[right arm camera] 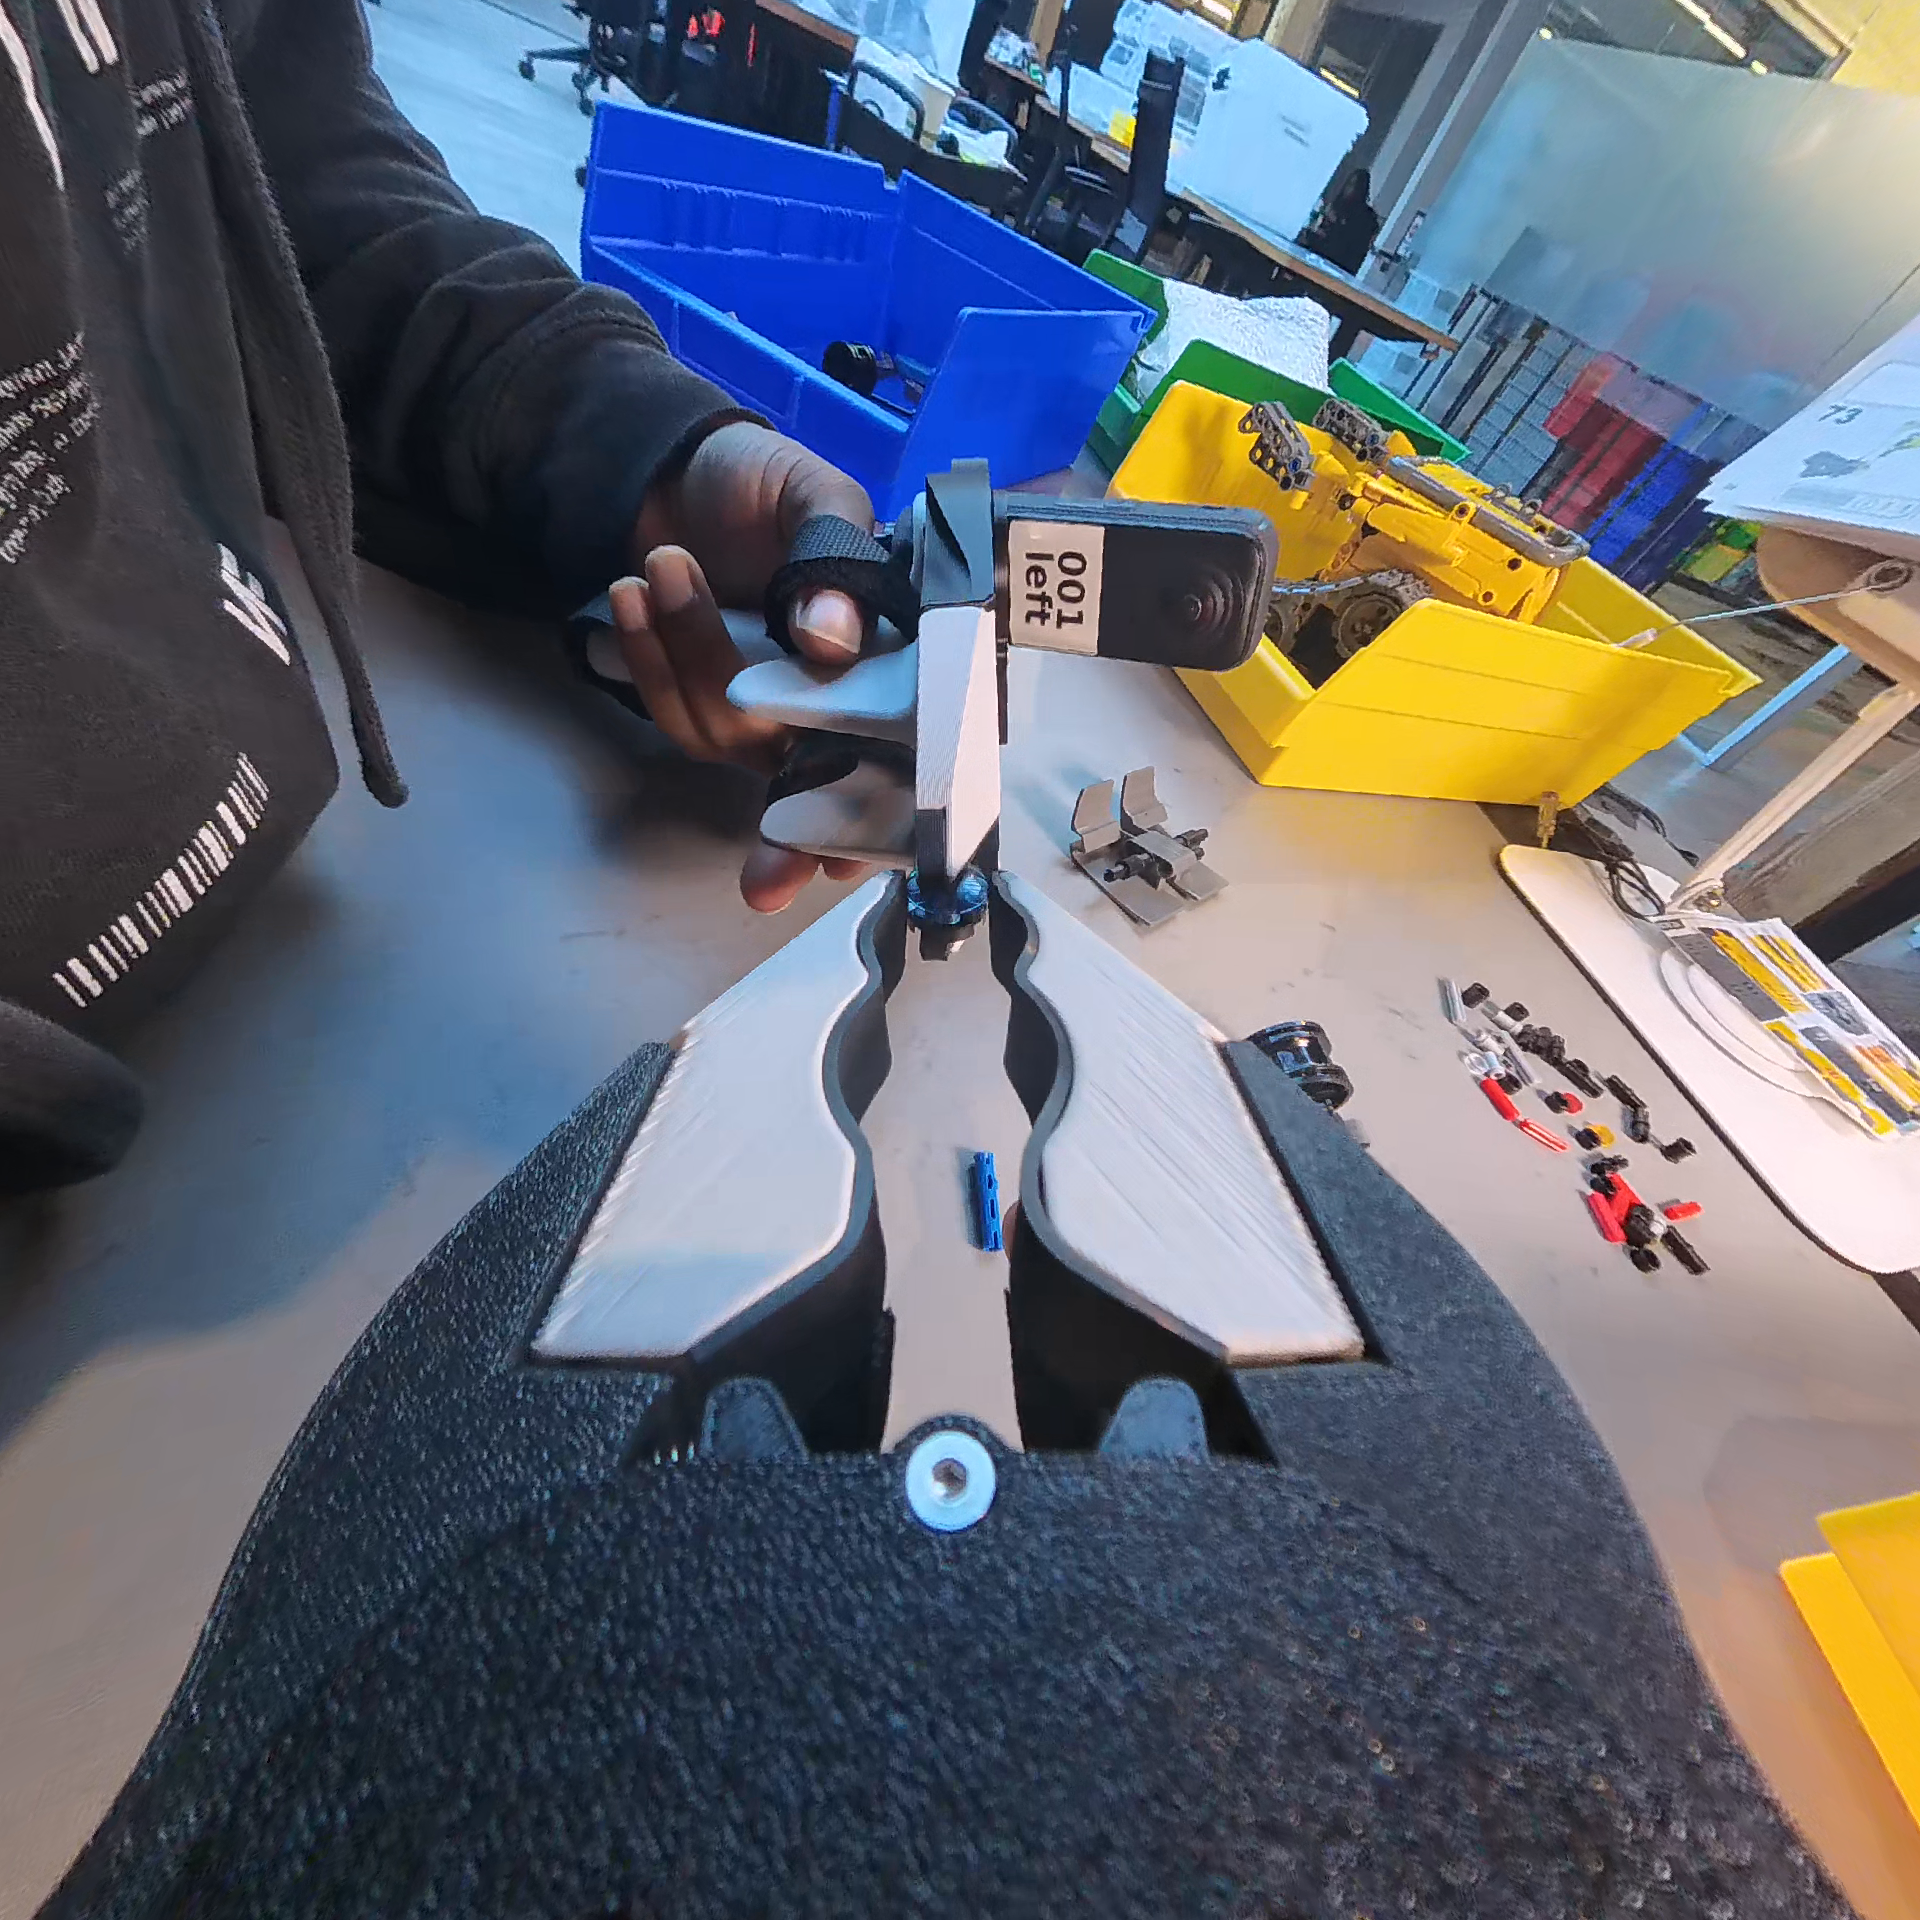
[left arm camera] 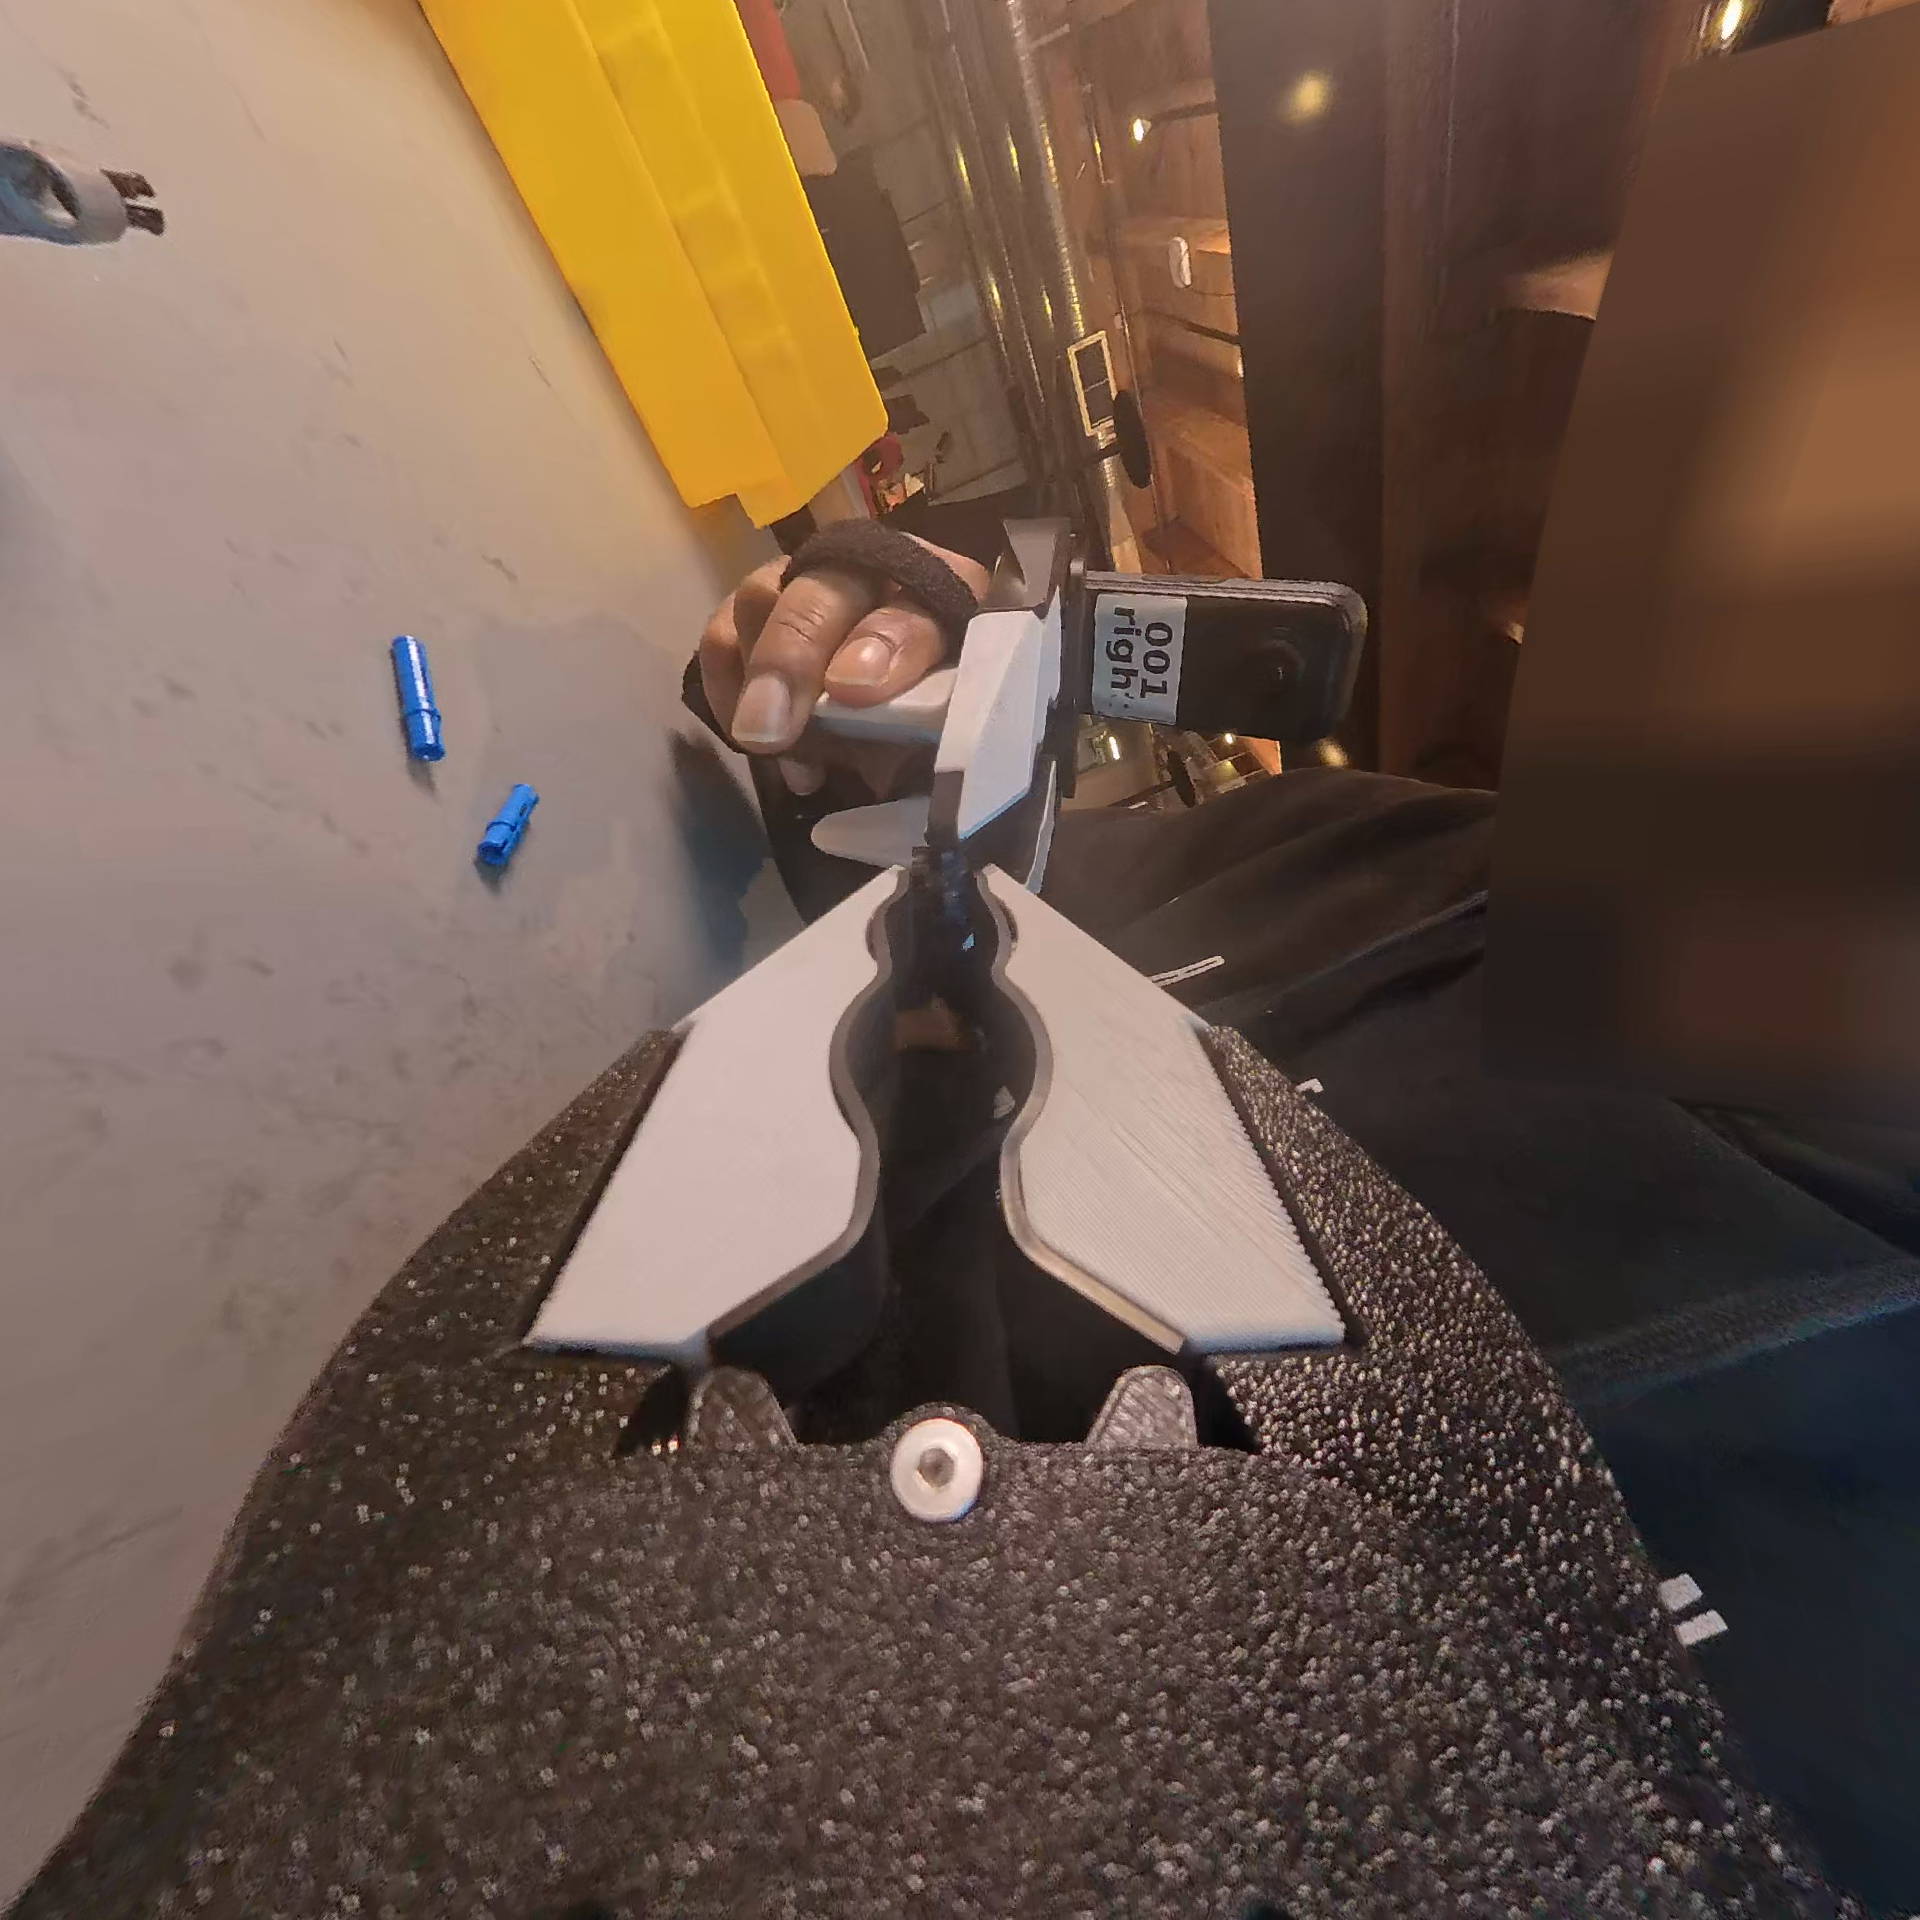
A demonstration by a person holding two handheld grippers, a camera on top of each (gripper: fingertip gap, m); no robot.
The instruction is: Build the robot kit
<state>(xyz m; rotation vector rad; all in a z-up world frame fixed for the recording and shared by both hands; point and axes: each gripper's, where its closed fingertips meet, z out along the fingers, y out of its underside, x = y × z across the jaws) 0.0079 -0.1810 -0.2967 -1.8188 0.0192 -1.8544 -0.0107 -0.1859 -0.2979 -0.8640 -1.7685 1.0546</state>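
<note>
Over a grey table (right arm camera: pixel 1351 935) the two grippers meet tip to tip, each one in a hand: one hand (right arm camera: pixel 727 582) on the left gripper, the other hand (left arm camera: pixel 821 665) on the right gripper. The left gripper (left arm camera: pixel 940 883) is clamped on a small dark part (left arm camera: pixel 940 935), and the right gripper (right arm camera: pixel 940 899) pinches a small round blue-black piece (right arm camera: pixel 943 896) right at the same spot, so both look clenched around what seems to be one little assembly, held up off the table. The left wrist view shows two blue pins (left arm camera: pixel 416 698) on the table, near each other; the right wrist view shows one blue pin (right arm camera: pixel 985 1200) under the right gripper. Bins: one blue bin (right arm camera: pixel 831 260), one green bin (right arm camera: pixel 1226 374), one yellow bin (right arm camera: pixel 1455 717) with one yellow tracked model (right arm camera: pixel 1403 530) in it. Beside it lies one grey bracket piece (right arm camera: pixel 1143 847), one black wheel (right arm camera: pixel 1299 1055), and a scatter of small black, red and grey bits (right arm camera: pixel 1579 1122), too many and too tiny to count. One booklet (right arm camera: pixel 1797 1008) at the right edge.
</note>
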